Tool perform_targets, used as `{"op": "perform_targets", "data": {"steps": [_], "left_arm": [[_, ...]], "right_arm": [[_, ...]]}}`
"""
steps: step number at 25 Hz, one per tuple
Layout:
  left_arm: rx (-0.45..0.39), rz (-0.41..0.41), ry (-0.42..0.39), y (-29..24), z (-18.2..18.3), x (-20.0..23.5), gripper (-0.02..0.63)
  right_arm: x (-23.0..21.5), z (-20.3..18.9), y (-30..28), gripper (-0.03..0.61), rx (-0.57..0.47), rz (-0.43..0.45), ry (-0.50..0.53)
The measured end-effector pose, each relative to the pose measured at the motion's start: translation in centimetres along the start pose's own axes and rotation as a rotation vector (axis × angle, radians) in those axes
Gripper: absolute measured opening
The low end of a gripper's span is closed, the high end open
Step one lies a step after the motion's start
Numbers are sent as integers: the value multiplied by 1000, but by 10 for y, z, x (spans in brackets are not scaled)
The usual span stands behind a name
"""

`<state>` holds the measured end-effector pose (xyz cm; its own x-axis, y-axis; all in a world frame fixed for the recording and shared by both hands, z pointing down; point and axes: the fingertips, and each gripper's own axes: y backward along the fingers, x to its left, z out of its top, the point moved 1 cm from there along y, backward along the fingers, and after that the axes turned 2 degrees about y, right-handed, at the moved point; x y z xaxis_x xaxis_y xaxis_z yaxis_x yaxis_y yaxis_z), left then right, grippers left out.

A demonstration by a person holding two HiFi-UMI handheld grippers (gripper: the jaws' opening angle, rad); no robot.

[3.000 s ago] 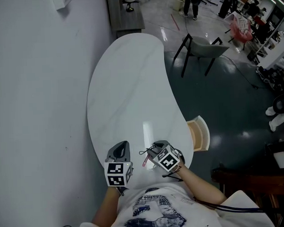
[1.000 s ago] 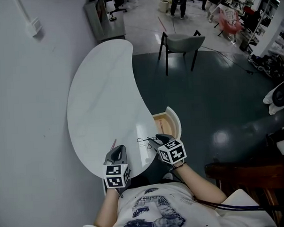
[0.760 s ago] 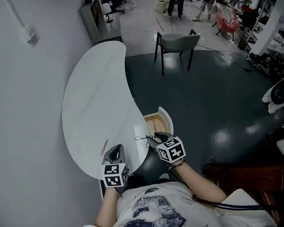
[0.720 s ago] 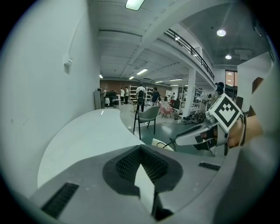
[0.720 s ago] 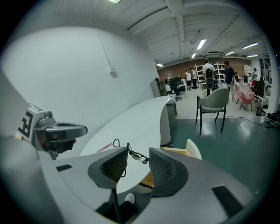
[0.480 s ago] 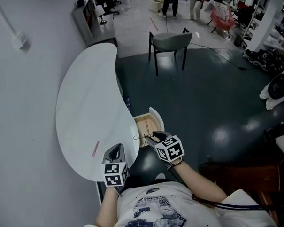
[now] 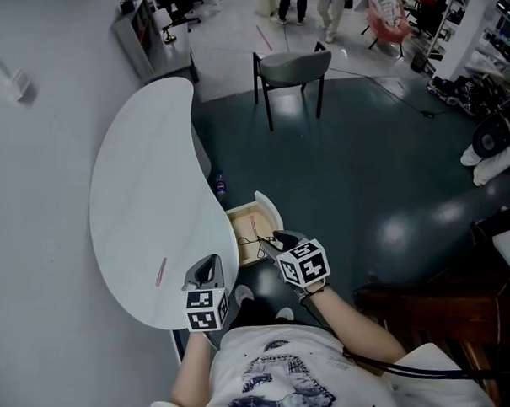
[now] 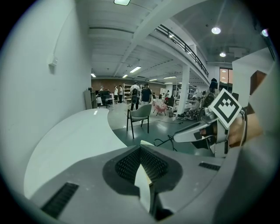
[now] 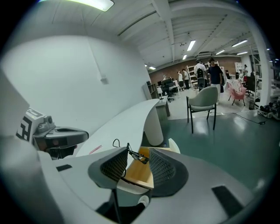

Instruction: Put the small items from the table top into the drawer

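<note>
A large hall with a glossy dark green floor [image 7: 363,177] holds a white kidney-shaped desk [image 7: 144,178] against the wall at the left of the head view, and its open wood-lined drawer [image 7: 244,225] juts out near the frame centre. Just over that drawer, the right hand-held gripper [image 7: 279,238] grasps a thin black wire-like item [image 9: 133,152] that bridges its partly parted jaws. The left hand-held gripper [image 7: 212,263], clenched on nothing, hovers over the desk's lower edge, near a slim pink stick [image 7: 160,272] lying on the desk.
</note>
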<state>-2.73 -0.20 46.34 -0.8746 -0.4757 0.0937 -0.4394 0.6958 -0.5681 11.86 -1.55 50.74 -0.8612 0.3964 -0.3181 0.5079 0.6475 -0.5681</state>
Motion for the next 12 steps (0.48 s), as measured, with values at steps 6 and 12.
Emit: {"op": "perform_targets", "data": {"steps": [6, 12], "left_arm": [[34, -44, -20, -34, 8, 5, 20], [59, -88, -34, -86, 7, 21, 20]], "right_arm": [[-22, 5, -17, 169, -1, -30, -62], [-50, -3, -59, 169, 36, -61, -96]]}}
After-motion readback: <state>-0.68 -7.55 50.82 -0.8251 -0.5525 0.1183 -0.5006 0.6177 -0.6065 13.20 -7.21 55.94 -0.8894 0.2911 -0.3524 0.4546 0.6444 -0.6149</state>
